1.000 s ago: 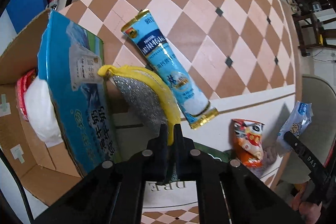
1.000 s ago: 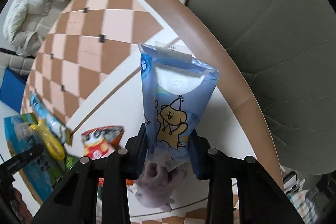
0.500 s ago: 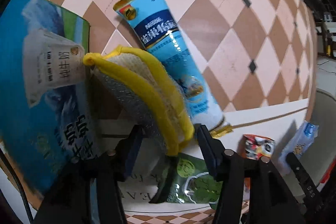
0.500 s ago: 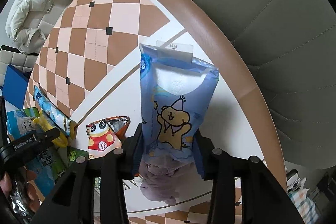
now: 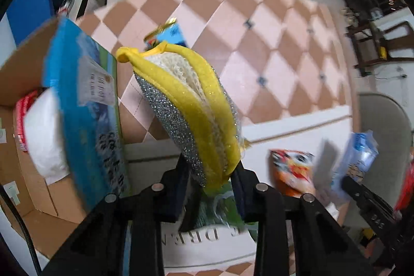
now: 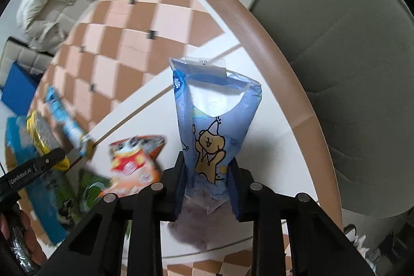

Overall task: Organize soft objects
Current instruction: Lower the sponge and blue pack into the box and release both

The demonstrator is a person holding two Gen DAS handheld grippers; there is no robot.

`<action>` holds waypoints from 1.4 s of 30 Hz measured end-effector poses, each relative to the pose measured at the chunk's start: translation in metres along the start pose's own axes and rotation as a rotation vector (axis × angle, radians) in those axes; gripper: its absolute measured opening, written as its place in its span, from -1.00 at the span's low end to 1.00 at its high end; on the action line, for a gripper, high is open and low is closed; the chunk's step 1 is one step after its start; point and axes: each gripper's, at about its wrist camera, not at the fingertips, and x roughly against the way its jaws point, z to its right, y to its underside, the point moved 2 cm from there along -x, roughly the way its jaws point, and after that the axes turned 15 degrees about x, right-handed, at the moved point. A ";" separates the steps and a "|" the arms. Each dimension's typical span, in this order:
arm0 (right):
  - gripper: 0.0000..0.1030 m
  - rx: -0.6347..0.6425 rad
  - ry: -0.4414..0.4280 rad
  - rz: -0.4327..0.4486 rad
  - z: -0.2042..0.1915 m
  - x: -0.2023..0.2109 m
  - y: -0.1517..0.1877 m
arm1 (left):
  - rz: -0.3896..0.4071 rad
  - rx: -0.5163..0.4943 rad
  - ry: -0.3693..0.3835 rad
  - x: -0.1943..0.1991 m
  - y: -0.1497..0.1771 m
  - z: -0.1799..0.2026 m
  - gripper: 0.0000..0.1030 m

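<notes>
My left gripper is shut on a yellow-edged silver scouring sponge and holds it lifted above the table, next to the cardboard box with its blue printed flap. My right gripper is shut on a blue tissue pack with a bear drawing, held upright above a grey-purple plush near the table's edge. The sponge also shows in the right wrist view.
A blue Nestle stick pack lies on the checkered table. An orange snack bag and a green packet lie near the front. A white bundle sits in the box. A grey chair stands at the right.
My left gripper has closed on the sponge and lifted it off the table. My right gripper has raised the tissue pack slightly.
</notes>
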 end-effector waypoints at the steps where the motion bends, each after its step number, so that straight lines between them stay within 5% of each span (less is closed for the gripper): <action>1: -0.42 0.018 -0.013 0.012 -0.009 0.009 0.004 | 0.017 -0.015 0.019 0.013 0.006 0.000 -0.46; 6: -0.42 0.138 -0.106 0.076 -0.071 0.054 0.020 | 0.108 -0.054 0.099 0.102 0.016 -0.032 -0.46; 12: -0.42 0.321 -0.281 0.110 -0.194 0.092 0.036 | 0.165 -0.006 0.079 0.150 0.026 -0.121 -0.45; 22: -0.42 0.562 -0.396 -0.064 -0.403 0.016 0.068 | 0.013 0.174 -0.031 0.104 0.008 -0.288 -0.45; 34: -0.38 0.629 -0.340 -0.164 -0.479 -0.050 0.081 | -0.108 0.209 -0.029 0.062 -0.012 -0.322 -0.34; 37: -0.02 0.642 -0.335 -0.196 -0.482 -0.055 0.073 | -0.142 0.207 -0.016 0.059 -0.011 -0.320 -0.24; 39: 0.66 0.652 -0.312 -0.193 -0.481 -0.054 0.074 | -0.123 0.198 -0.026 0.063 -0.008 -0.317 -0.08; 42: 0.81 0.655 -0.242 -0.163 -0.476 -0.046 0.074 | -0.073 0.176 -0.055 0.075 0.000 -0.312 0.27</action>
